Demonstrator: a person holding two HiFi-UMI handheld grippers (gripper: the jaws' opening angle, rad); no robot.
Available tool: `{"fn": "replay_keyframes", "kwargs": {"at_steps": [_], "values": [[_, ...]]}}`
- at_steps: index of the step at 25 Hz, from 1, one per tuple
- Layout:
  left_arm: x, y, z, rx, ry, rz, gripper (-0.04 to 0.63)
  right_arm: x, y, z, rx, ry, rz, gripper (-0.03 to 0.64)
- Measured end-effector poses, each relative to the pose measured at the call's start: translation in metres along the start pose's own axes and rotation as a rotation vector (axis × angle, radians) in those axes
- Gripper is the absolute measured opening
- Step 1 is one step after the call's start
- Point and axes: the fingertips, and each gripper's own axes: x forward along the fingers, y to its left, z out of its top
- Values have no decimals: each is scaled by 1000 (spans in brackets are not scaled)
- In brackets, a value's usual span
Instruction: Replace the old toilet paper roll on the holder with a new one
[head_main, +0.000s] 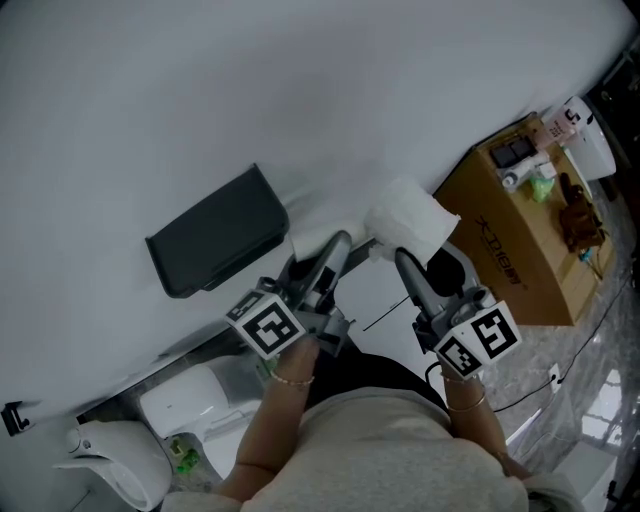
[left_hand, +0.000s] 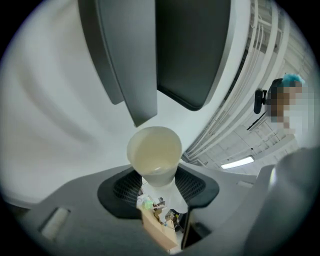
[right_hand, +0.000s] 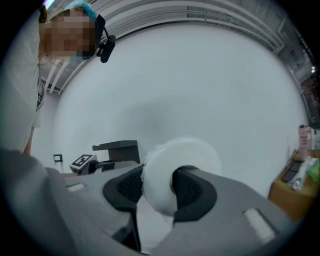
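Observation:
The dark grey paper holder (head_main: 215, 238) hangs on the white wall; in the left gripper view it fills the top (left_hand: 165, 50). My left gripper (head_main: 343, 243) points toward the wall to the right of the holder, and its jaws (left_hand: 157, 176) are shut on a cream empty core tube (left_hand: 155, 154), seen end-on. My right gripper (head_main: 398, 256) is beside it, shut on a new white toilet paper roll (head_main: 408, 217). In the right gripper view the roll (right_hand: 165, 172) has its wall pinched, with one pad outside and one in the hole, at the right gripper (right_hand: 159, 187).
A brown cardboard box (head_main: 515, 250) with bottles and small items on top stands at the right by the wall. White bathroom fixtures (head_main: 185, 405) sit at the lower left. A cable runs over the marbled floor (head_main: 590, 380).

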Motion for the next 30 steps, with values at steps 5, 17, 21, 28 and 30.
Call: {"fn": "replay_keyframes", "kwargs": {"at_steps": [5, 17, 21, 28, 30], "values": [[-12, -8, -1, 17, -11, 12, 195, 5, 2, -3, 18, 9, 37, 155], [-55, -20, 2, 110, -20, 44, 195, 28, 35, -10, 63, 8, 255, 155], [-66, -23, -2, 112, -17, 49, 195, 32, 46, -13, 78, 22, 323, 155], [-75, -28, -13, 125, 40, 50, 195, 40, 61, -19, 53, 47, 454, 155], [-79, -29, -13, 128, 41, 47, 195, 41, 66, -18, 58, 33, 497, 155]]}}
